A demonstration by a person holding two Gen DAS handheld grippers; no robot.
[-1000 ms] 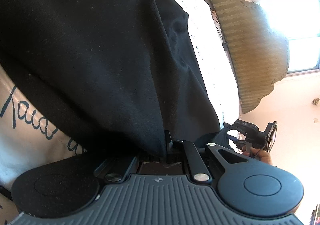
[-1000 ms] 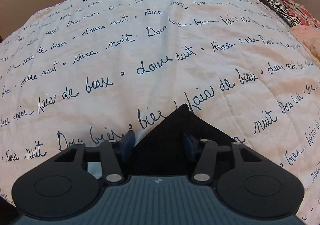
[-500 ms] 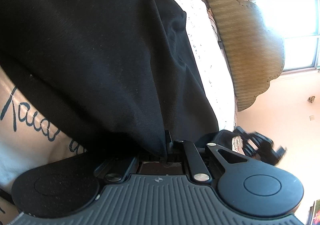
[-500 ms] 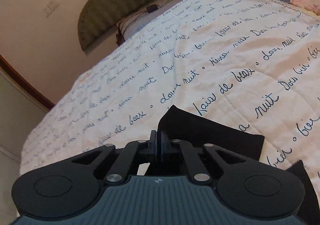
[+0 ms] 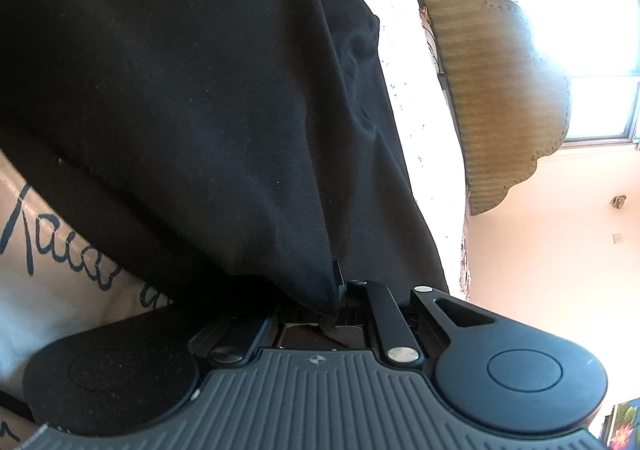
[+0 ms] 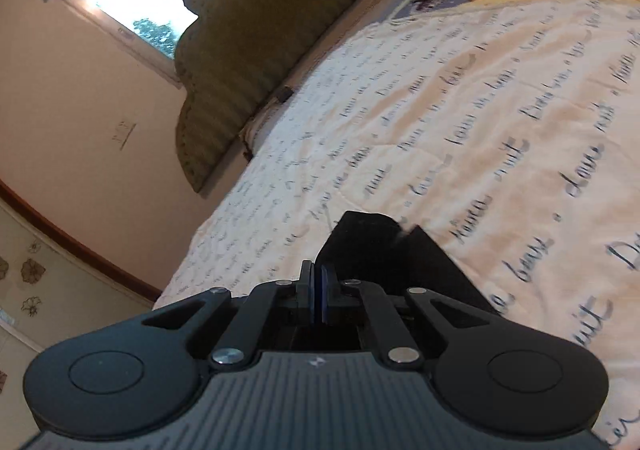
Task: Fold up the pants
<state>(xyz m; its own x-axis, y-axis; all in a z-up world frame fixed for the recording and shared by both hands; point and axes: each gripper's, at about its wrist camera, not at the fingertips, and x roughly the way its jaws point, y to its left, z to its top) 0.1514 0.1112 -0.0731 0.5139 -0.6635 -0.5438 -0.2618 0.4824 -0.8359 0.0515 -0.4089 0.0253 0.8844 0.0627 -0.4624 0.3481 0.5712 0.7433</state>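
Cloth like these black pants (image 5: 192, 98) looked soft, limp and light, so you needed hold at edges and corners. Your left tool (image 5: 336, 290) was pinching a gathered fold as the pants draped over the bed (image 5: 60, 290); your right tool (image 6: 318, 290) was pressed together on a corner (image 6: 372, 246).

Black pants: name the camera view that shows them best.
Left wrist view: the pants fill most of the frame, draping from the closed left claw. Right wrist view shows only a small corner by the right claw.
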